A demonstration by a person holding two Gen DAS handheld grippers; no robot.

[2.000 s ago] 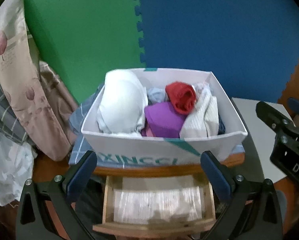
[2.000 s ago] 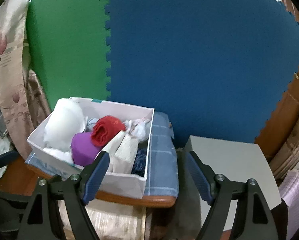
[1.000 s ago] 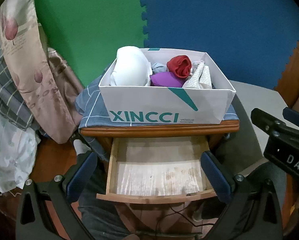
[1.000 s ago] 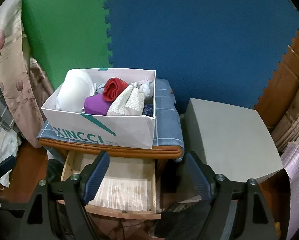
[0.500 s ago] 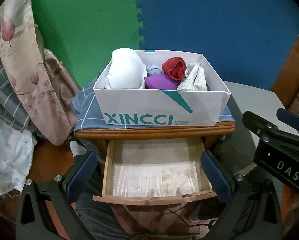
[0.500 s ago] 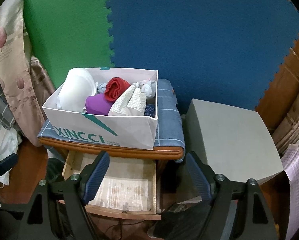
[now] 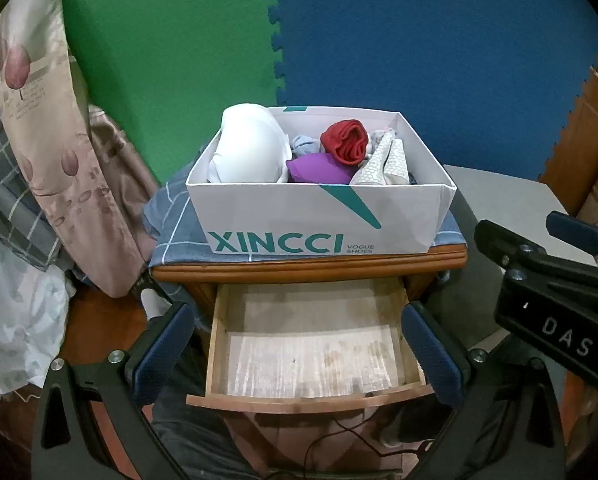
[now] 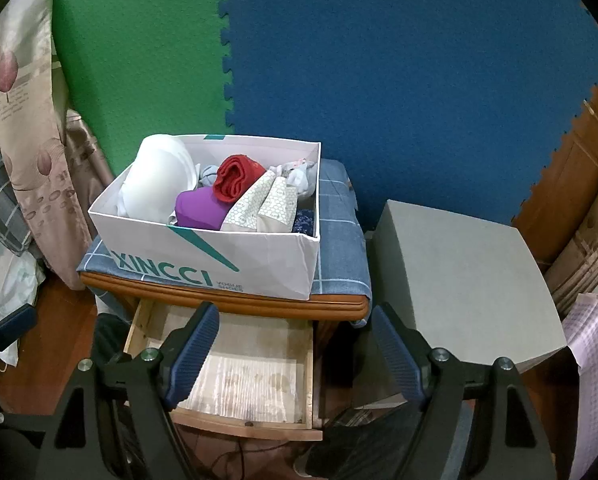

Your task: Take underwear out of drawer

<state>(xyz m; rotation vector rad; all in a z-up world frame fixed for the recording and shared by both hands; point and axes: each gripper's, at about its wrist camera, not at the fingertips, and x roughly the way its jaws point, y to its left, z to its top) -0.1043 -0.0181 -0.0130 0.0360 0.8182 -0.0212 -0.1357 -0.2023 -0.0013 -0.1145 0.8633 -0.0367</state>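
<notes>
The pulled-out wooden drawer (image 7: pixel 311 344) under the brown wooden nightstand (image 7: pixel 311 268) shows only a pale paper liner, with open room above it. The left gripper (image 7: pixel 299 344) hangs over the drawer, jaws spread wide, nothing between them. The right gripper (image 8: pixel 295 344) is likewise spread and holds nothing, poised over the drawer's right side. The underwear (image 7: pixel 345 142) sits bundled in a white cardboard shoebox (image 7: pixel 323 220) on a blue checked cloth (image 8: pixel 339 248) atop the nightstand; the box reads "XINCCI VOGUE SHOES". "DAS" shows on the right gripper's body in the left view. A grey block (image 8: pixel 463 280) stands just right. The drawer's front corners are hidden behind the fingers.
</notes>
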